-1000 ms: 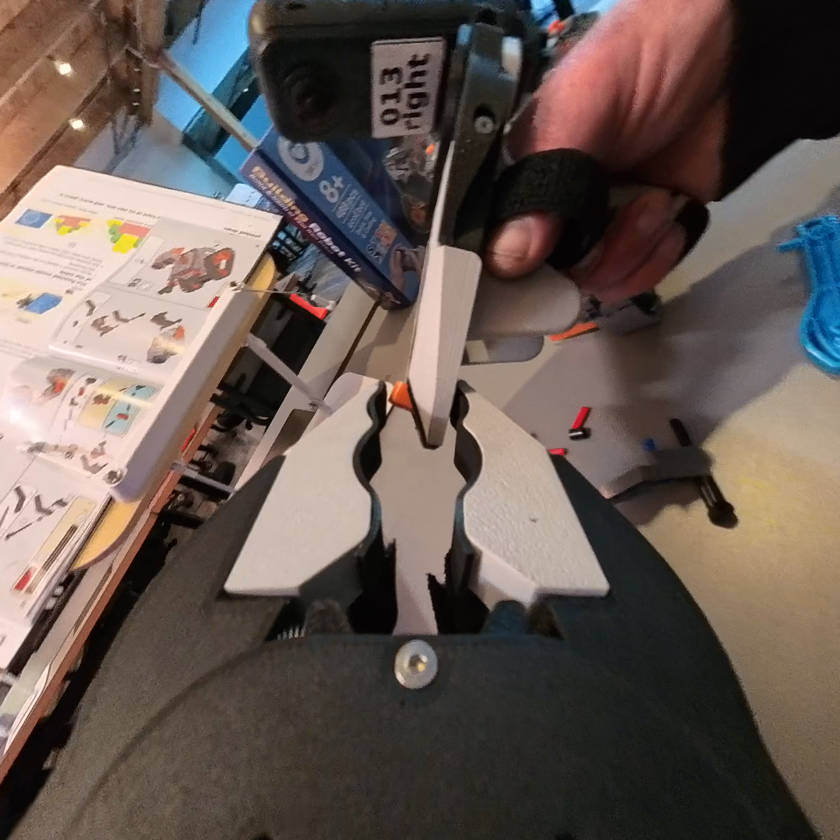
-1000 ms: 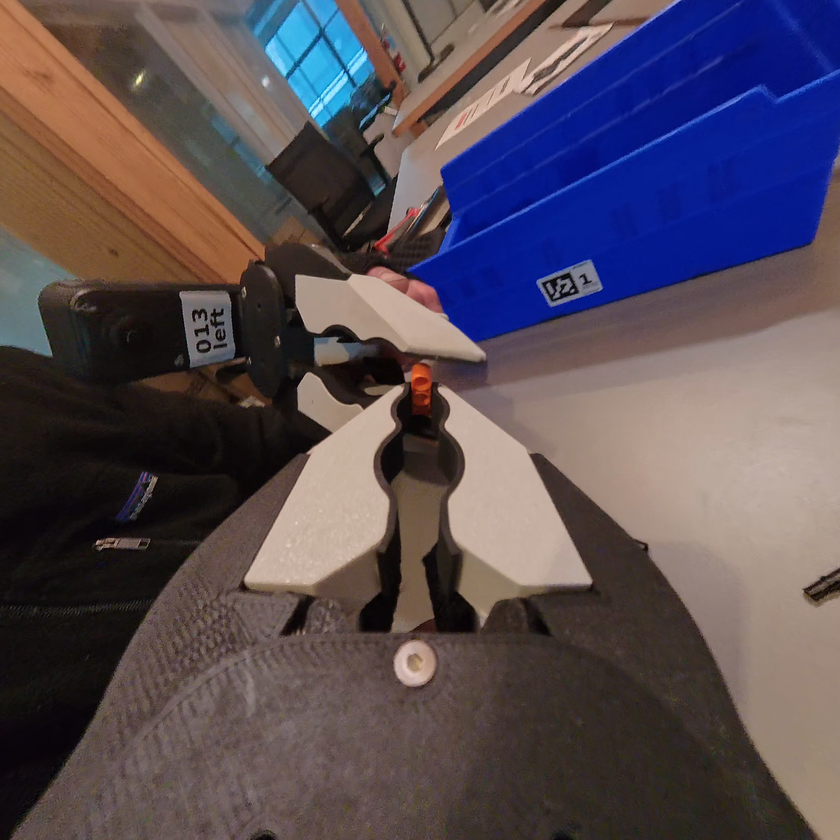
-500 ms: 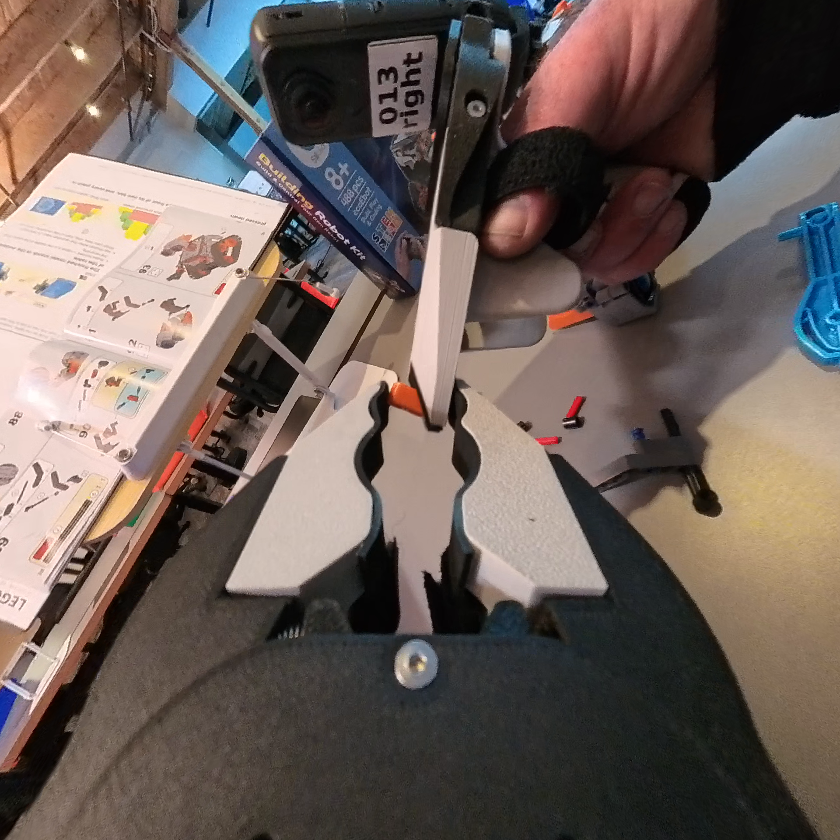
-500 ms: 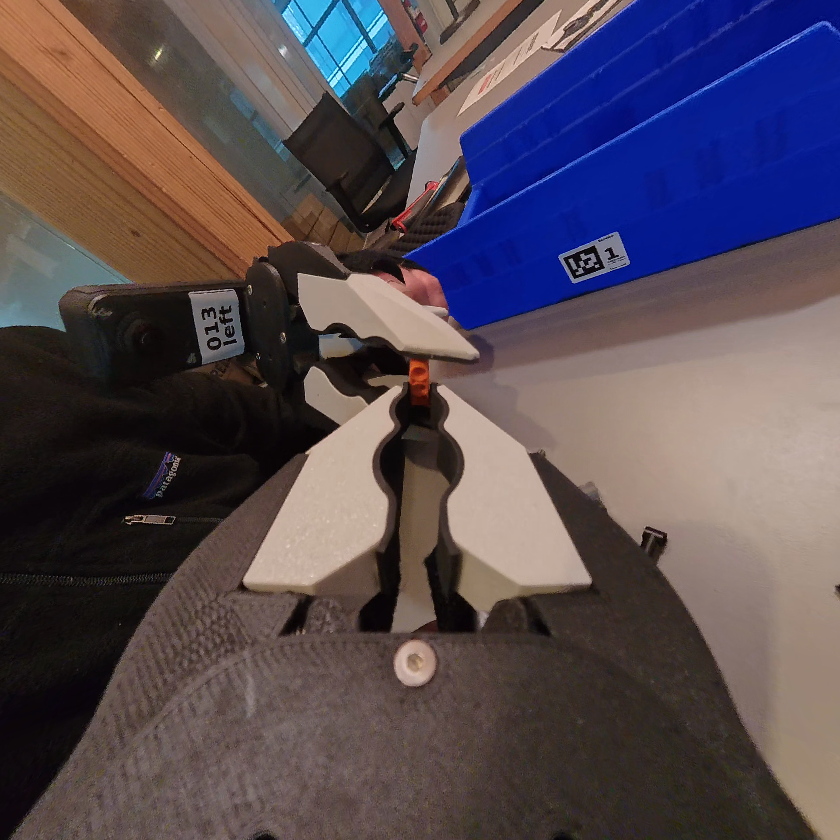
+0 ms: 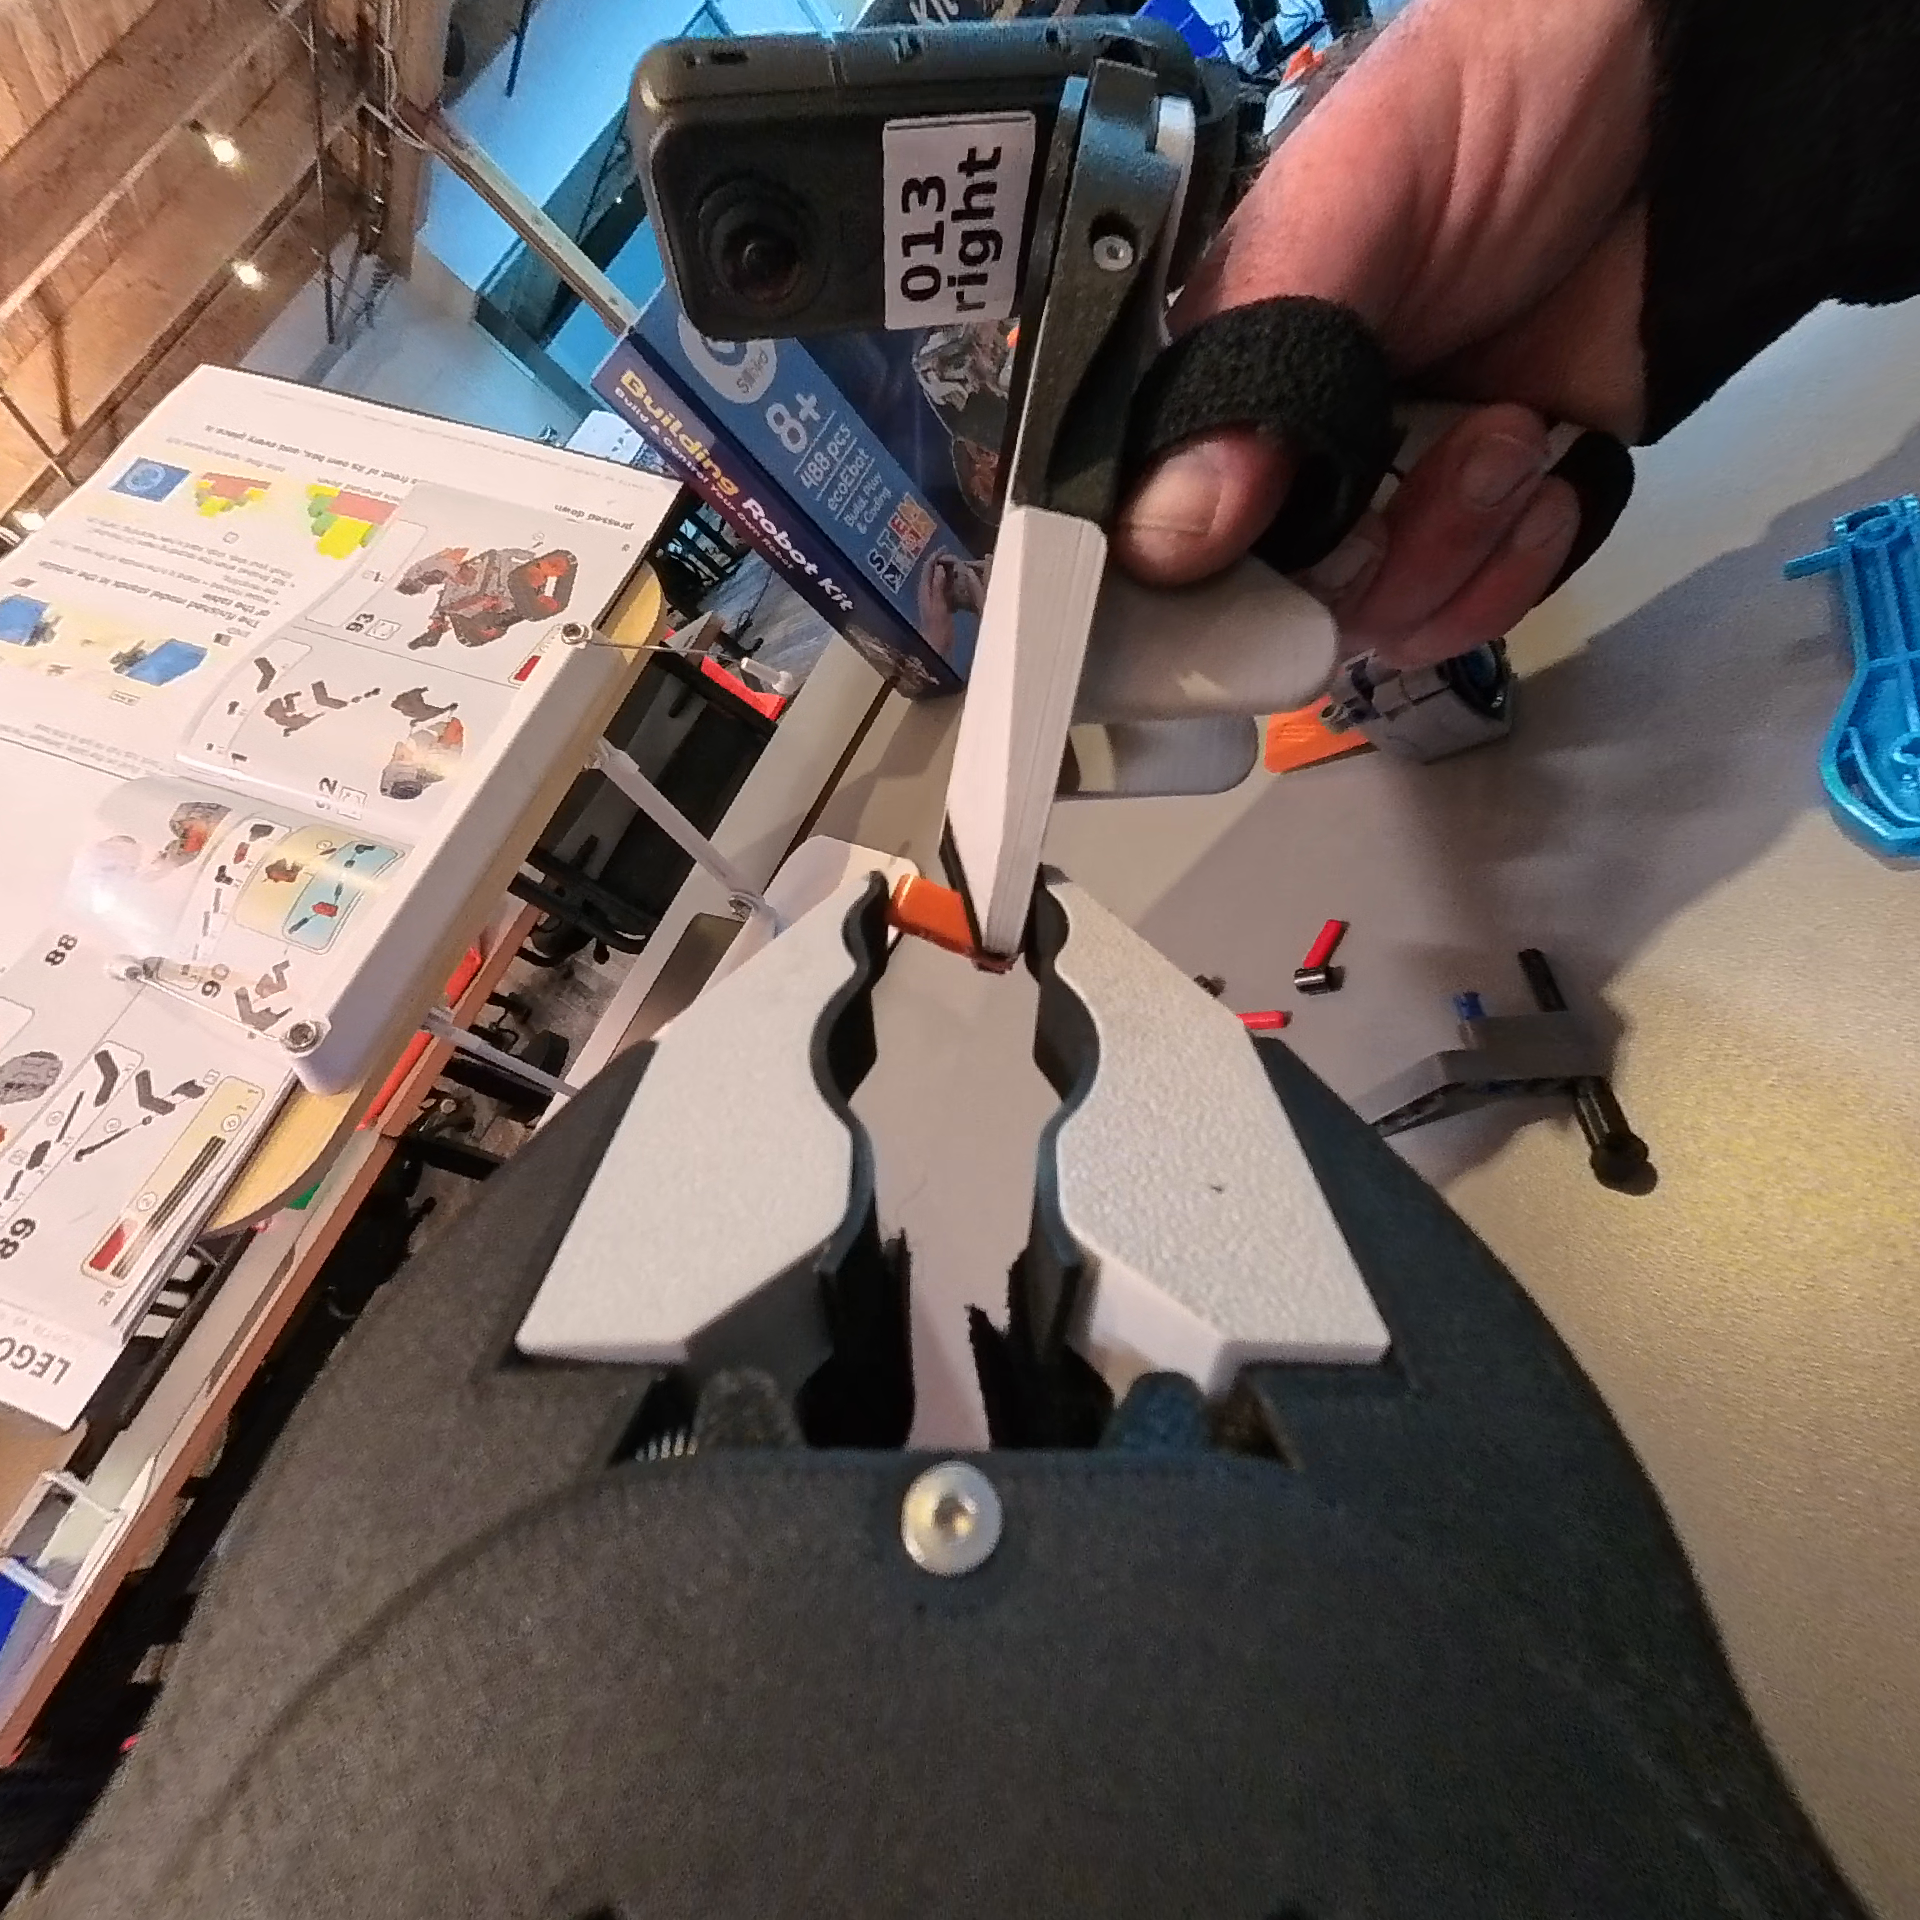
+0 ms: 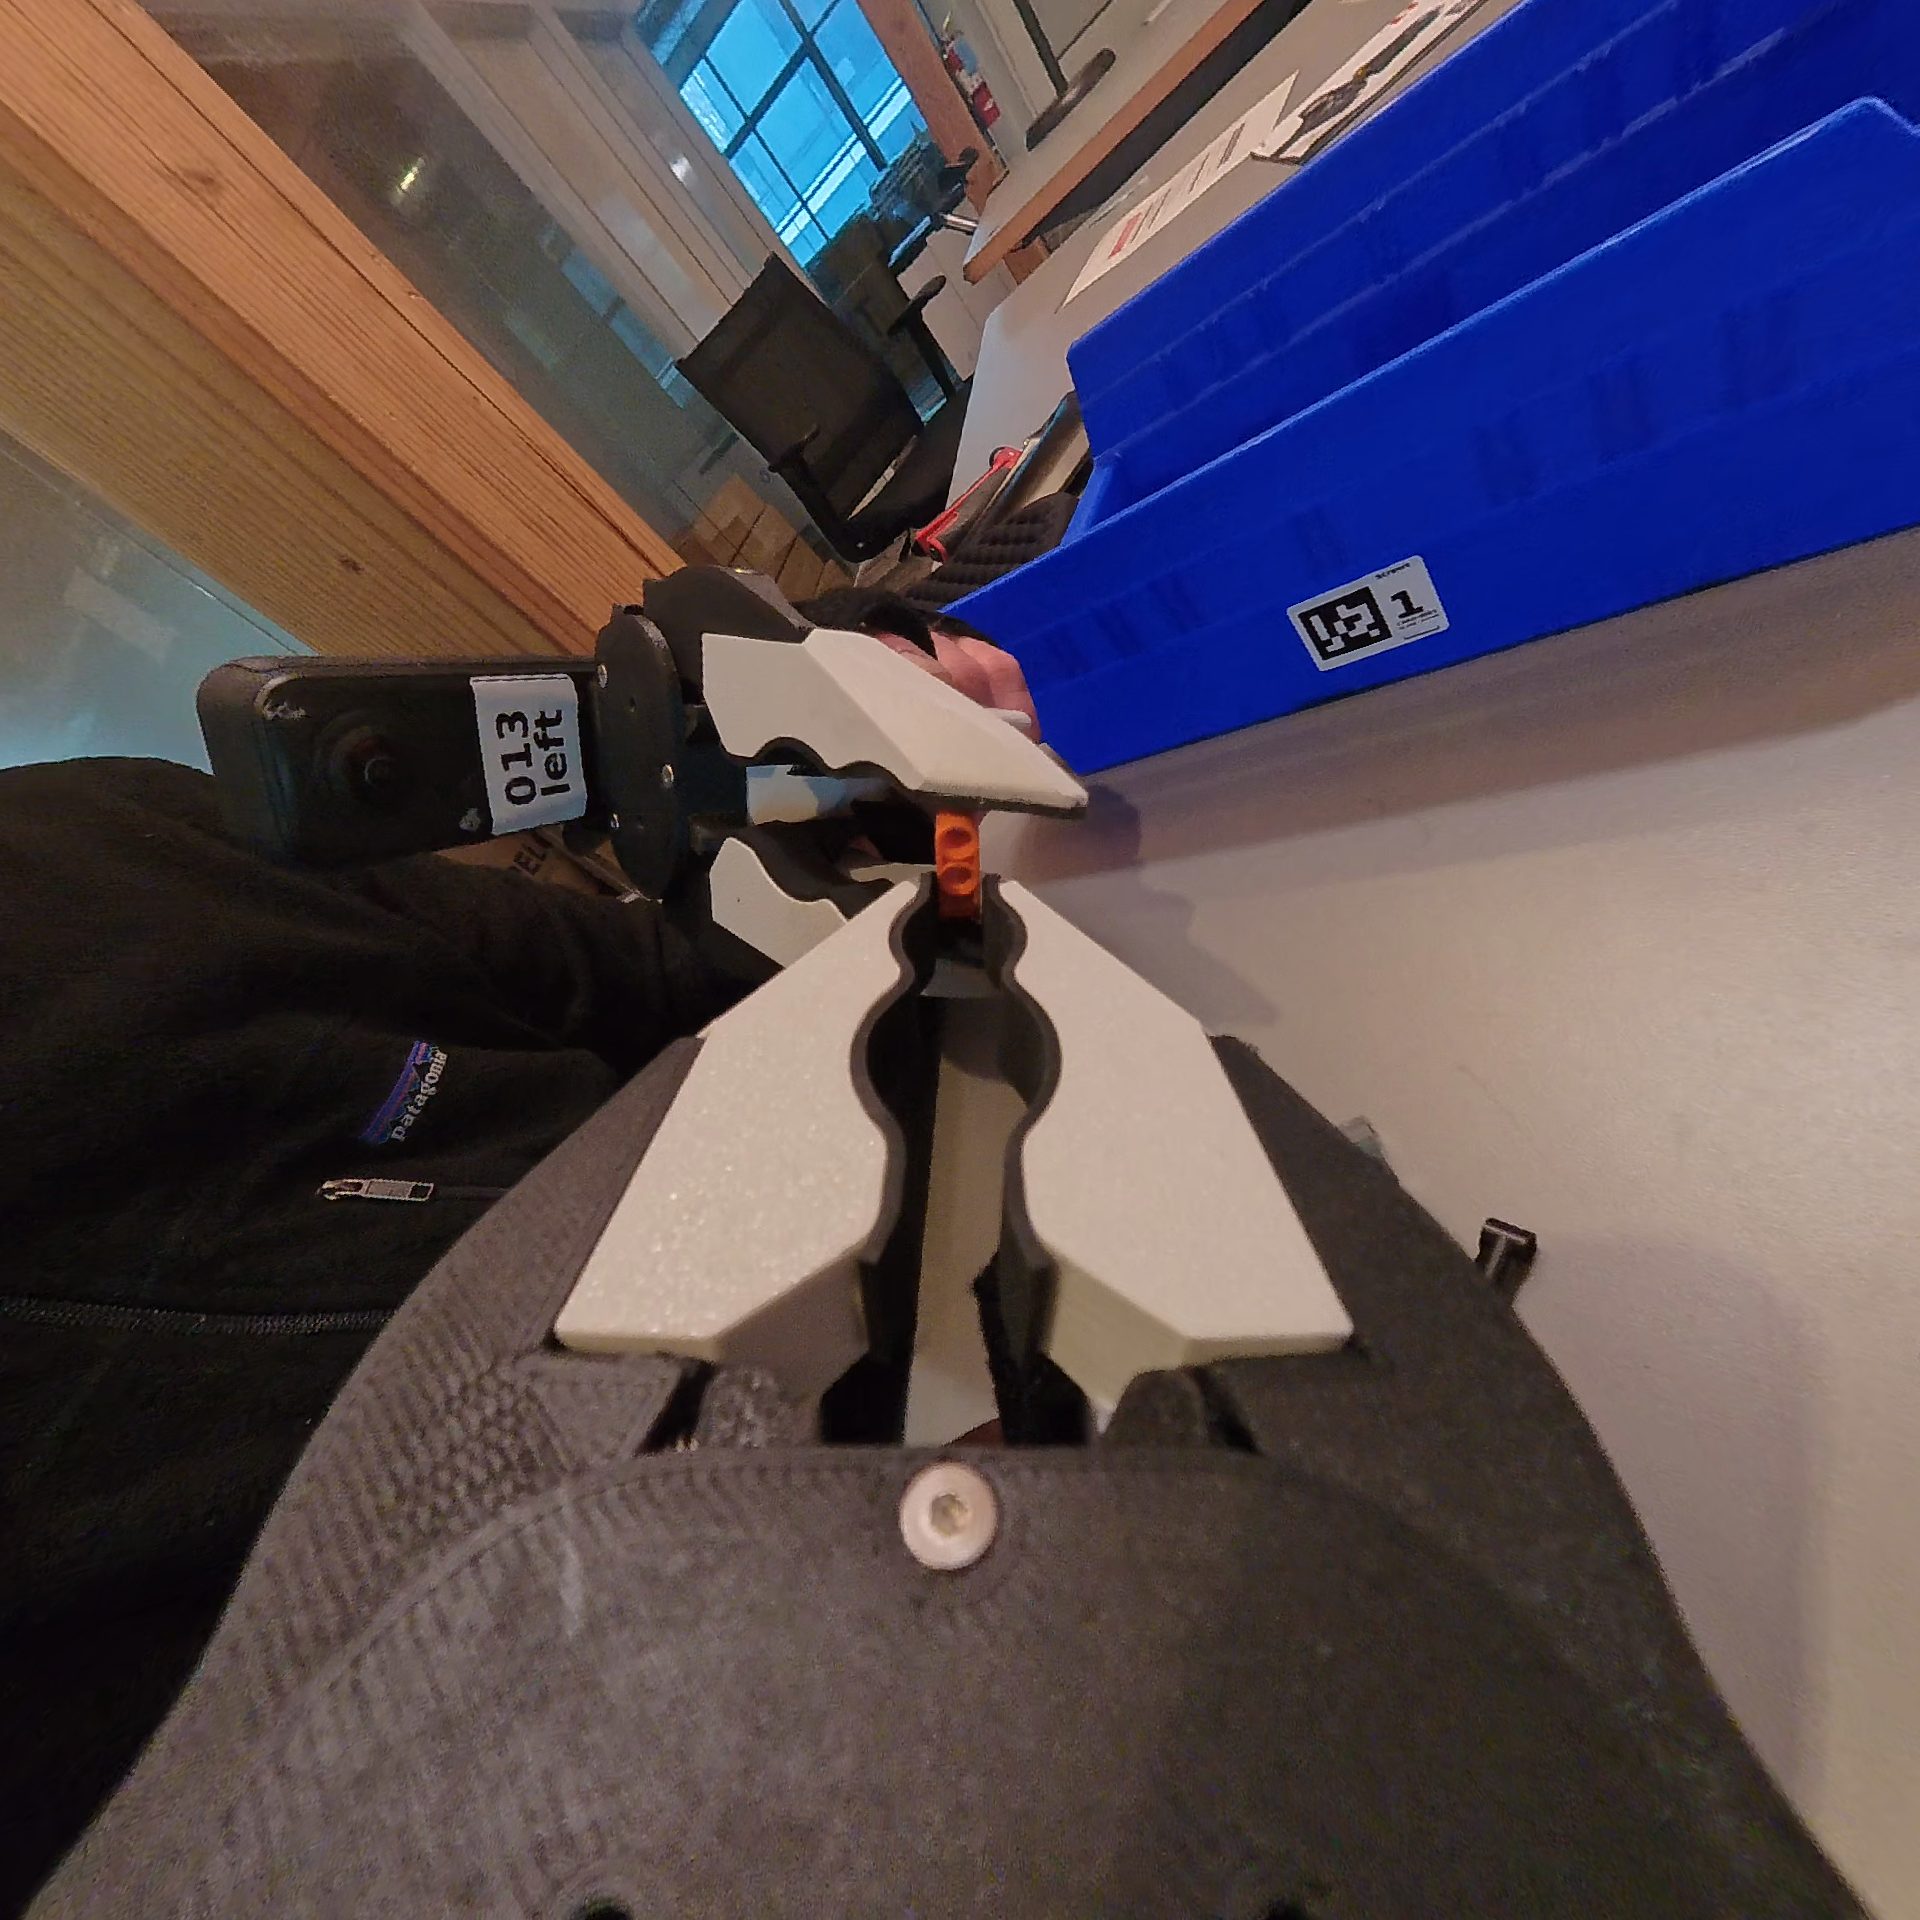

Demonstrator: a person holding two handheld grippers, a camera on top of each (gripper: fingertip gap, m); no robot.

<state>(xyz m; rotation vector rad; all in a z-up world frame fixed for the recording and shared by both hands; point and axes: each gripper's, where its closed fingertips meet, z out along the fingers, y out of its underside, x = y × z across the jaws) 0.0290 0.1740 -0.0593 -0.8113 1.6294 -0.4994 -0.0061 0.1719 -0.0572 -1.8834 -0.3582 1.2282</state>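
Crosswise, both claws (image 5: 951,940) (image 6: 954,899) on one orange piece (image 6: 956,862).

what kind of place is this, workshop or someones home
Likely a workshop or lab bench for toy robot kits: open instruction booklet, kit box, blue storage bins, loose plastic parts.

Blue bins (image 6: 1558,416) wall off far side; instruction booklet (image 5: 260,727) and kit box (image 5: 810,499) block left edge; small loose parts (image 5: 1320,951) scattered on table (image 5: 1662,1299); grippers crossed tip-to-tip.
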